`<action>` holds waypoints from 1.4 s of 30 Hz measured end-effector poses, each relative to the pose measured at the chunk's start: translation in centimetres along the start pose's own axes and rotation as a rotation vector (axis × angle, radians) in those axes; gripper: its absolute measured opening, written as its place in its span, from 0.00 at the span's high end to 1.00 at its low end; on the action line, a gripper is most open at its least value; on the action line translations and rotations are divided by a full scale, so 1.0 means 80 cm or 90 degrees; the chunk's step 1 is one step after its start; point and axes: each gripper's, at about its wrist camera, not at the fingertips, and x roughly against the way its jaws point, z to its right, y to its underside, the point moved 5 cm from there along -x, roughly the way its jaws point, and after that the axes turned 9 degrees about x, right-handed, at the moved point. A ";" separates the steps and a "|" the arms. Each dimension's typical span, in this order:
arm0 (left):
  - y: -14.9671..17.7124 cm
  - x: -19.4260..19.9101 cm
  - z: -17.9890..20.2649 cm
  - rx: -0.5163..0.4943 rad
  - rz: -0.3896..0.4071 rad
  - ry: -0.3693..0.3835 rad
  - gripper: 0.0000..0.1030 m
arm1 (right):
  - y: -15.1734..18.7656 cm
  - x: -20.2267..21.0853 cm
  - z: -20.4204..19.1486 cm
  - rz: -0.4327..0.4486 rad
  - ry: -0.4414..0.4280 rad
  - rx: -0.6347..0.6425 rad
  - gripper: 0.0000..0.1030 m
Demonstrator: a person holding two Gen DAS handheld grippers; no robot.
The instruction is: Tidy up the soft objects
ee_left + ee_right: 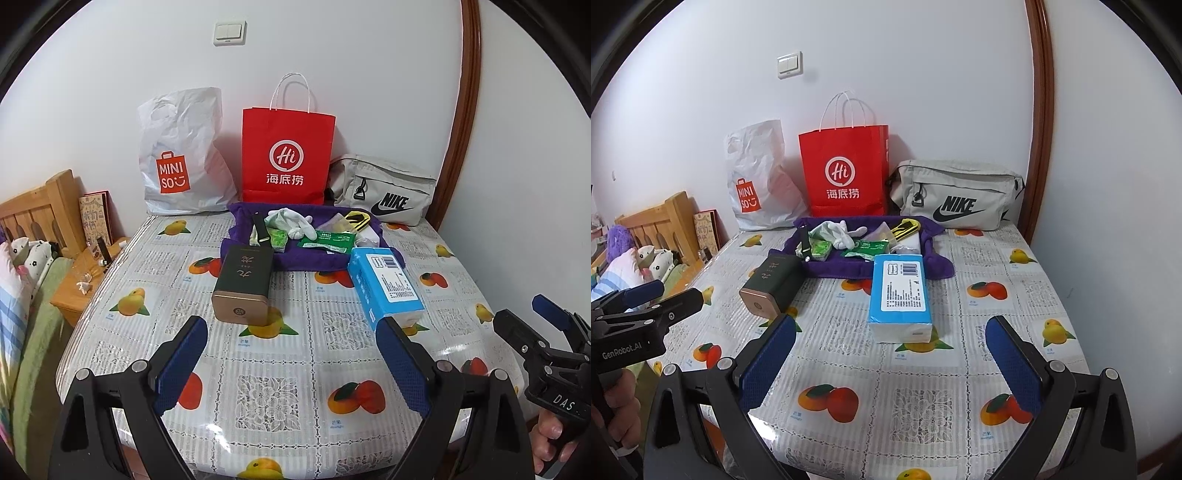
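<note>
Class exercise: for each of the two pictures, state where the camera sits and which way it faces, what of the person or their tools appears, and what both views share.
Left wrist: on the left hand-held gripper, open, facing across the table toward the wall; the right hand-held gripper shows at the right edge.
Right wrist: on the right hand-held gripper, open, facing likewise; the left one shows at left.
Shared: tissue pack, red bag, purple cloth.

A glossy plastic tablecloth (258, 369) covers the bench, bearing a soft purple cloth (306, 258), a red paper bag (288, 155) and a crinkled plastic bag (177, 155).
</note>
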 end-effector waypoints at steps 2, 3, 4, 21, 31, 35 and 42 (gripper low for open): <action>0.000 0.000 0.000 0.000 0.000 0.000 0.10 | 0.000 0.001 0.000 0.000 0.001 0.001 0.02; 0.000 0.000 -0.001 0.000 0.000 0.000 0.10 | 0.000 0.000 0.000 0.000 0.001 0.000 0.02; 0.000 0.001 0.000 0.000 0.001 0.000 0.10 | 0.000 0.000 0.000 -0.001 0.001 0.000 0.02; 0.002 0.007 0.001 0.002 -0.001 0.000 0.10 | 0.004 0.001 -0.007 -0.008 -0.002 0.008 0.02; 0.002 0.008 0.000 0.003 0.000 0.000 0.10 | 0.006 0.000 -0.007 -0.010 -0.002 0.007 0.02; 0.003 0.008 0.000 0.004 0.000 0.000 0.10 | 0.007 -0.001 -0.008 -0.011 -0.002 0.006 0.02; 0.003 0.008 0.000 0.002 0.001 0.000 0.10 | 0.007 -0.002 -0.008 -0.011 -0.004 0.005 0.02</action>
